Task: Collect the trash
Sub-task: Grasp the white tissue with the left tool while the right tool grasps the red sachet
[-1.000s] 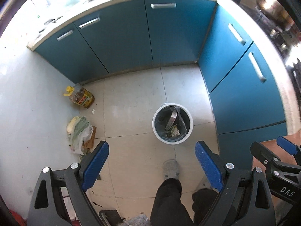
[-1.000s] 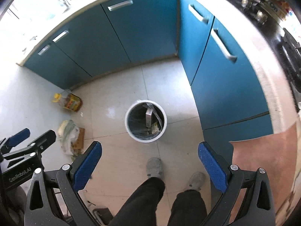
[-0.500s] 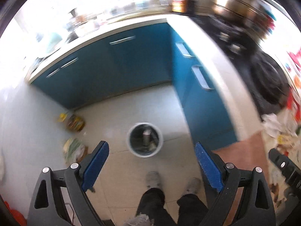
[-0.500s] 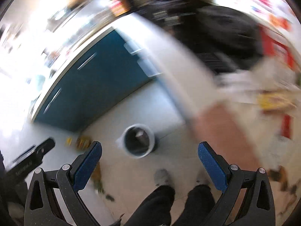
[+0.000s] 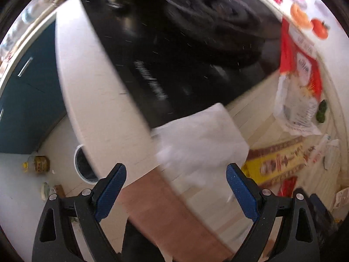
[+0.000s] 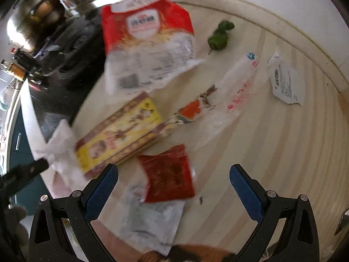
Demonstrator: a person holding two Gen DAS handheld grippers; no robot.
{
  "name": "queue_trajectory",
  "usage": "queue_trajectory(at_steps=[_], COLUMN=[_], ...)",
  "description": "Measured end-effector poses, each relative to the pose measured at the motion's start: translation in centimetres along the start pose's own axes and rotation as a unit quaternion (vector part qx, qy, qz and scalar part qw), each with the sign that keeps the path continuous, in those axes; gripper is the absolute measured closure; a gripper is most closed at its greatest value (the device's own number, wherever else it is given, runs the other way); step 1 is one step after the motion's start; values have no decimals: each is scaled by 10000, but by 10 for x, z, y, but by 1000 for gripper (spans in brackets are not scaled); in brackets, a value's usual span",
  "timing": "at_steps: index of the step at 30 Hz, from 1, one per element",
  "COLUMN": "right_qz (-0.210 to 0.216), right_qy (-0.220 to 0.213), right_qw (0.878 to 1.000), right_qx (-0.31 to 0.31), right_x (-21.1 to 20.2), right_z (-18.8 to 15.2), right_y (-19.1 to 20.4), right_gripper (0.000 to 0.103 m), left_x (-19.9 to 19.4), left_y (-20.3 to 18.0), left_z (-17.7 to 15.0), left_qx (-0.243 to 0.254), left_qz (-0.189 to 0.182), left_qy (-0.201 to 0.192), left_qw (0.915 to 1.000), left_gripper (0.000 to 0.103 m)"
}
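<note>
Both pairs of jaws are spread wide, holding nothing. Right gripper (image 6: 173,186) hovers over a crinkled red foil wrapper (image 6: 168,173) on the pale wooden countertop (image 6: 272,152), beside a yellow cardboard box (image 6: 118,133). Left gripper (image 5: 175,185) faces a blurred white tissue (image 5: 200,139).

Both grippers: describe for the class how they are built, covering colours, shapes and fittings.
The left gripper and right gripper match: black frames with triangular cut-outs, silver round screw heads at the joints, and two angled fingers faced with speckled blue pads. No cables or sleeves show.
</note>
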State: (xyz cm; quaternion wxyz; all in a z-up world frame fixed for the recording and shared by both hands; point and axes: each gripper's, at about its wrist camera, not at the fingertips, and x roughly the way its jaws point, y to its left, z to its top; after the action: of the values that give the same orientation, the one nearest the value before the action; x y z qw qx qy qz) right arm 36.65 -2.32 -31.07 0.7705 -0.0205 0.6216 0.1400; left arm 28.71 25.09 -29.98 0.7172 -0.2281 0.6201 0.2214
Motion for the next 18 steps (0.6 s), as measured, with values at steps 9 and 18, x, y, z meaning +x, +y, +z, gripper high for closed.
queue_trajectory(at_steps=[9,18], right_qz=[-445,-385], right_qy=[36,-553], right_qw=[9980,9971], right_qx=[-443,-357], right_x=[27,-1], right_z=[-5,-18], right_y=[7,-7], right_gripper=[32,95], left_x=[10,-33], left_y=[-3,16], left_z=[-1,-33], left_qx=[56,44], left_qz=[179,307], left_qy=[-27,-544], left_qw=[9998,9980], left_gripper=[100,101])
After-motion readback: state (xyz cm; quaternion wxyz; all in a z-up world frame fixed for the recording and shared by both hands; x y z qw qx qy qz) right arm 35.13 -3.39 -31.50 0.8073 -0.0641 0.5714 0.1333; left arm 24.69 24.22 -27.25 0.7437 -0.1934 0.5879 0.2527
